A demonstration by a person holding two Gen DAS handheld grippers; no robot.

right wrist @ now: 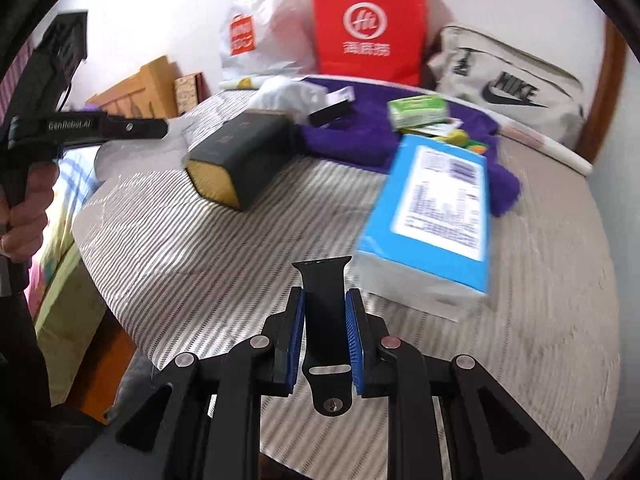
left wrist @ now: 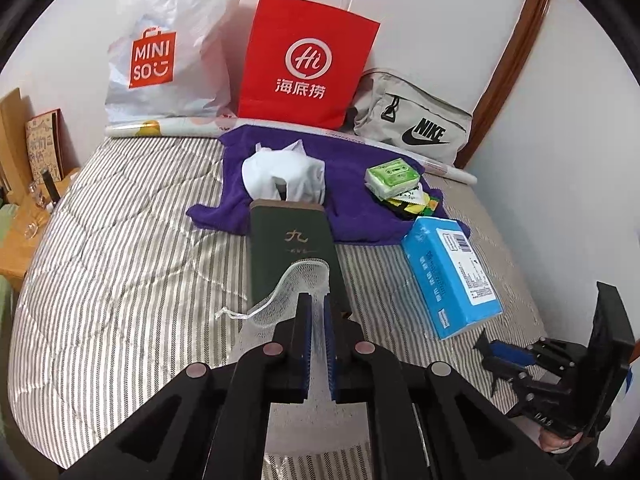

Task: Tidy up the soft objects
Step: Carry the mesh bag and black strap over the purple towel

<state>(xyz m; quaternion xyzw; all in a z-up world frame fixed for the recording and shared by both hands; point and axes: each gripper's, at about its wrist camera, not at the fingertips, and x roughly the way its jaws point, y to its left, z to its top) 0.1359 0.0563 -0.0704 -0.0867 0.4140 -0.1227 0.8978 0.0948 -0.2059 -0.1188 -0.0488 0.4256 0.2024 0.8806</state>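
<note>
Mesh pouch (left wrist: 294, 284) hangs pinched in the left gripper (left wrist: 317, 312); right gripper (right wrist: 325, 312) clamps a black watch strap (right wrist: 325, 320). Shopping bags (left wrist: 308, 64) line the bed (left wrist: 120, 240); dark box (left wrist: 292, 248) lies ahead.

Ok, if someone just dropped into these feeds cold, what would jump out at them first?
Probably the red paper bag standing against the wall at the back of the striped bed, between the white Miniso bag and the grey Nike pouch. Next, the bright blue tissue pack lying near the purple towel. Up close, the left tongs pinch a white mesh pouch, and the right tongs clamp a black watch strap.
</note>
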